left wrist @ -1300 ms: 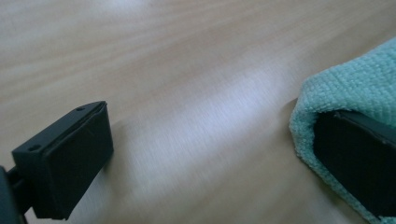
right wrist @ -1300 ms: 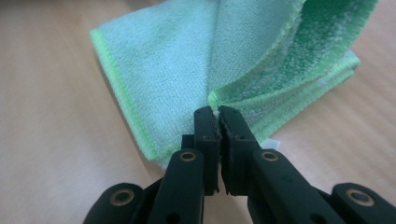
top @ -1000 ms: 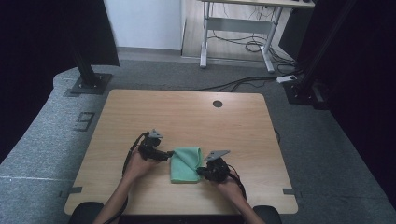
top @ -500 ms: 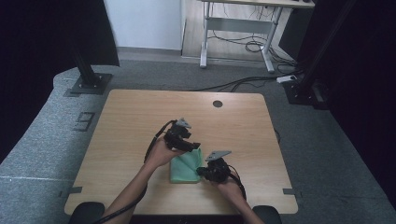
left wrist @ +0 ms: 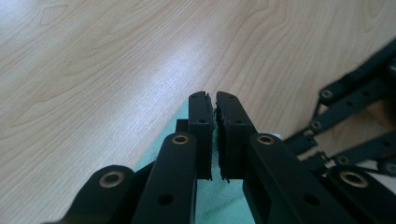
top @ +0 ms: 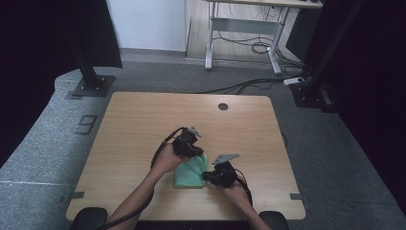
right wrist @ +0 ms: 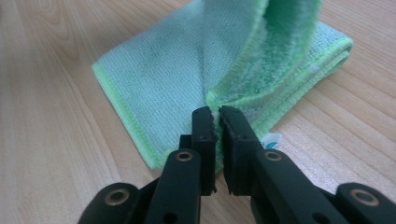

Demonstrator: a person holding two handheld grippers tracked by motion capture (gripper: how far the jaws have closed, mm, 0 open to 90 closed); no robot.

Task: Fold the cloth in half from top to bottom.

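Green cloth (right wrist: 187,88) (folded) pinched by both grippers

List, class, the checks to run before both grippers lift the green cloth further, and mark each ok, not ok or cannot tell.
1. Left gripper shut on green cloth after just closing: ok.
2. Right gripper shut on a cloth edge: ok.
3. Both grips on the same layer: cannot tell.
4. Cloth partly raised, rest on the table: ok.
5. Cables clear of the cloth: ok.
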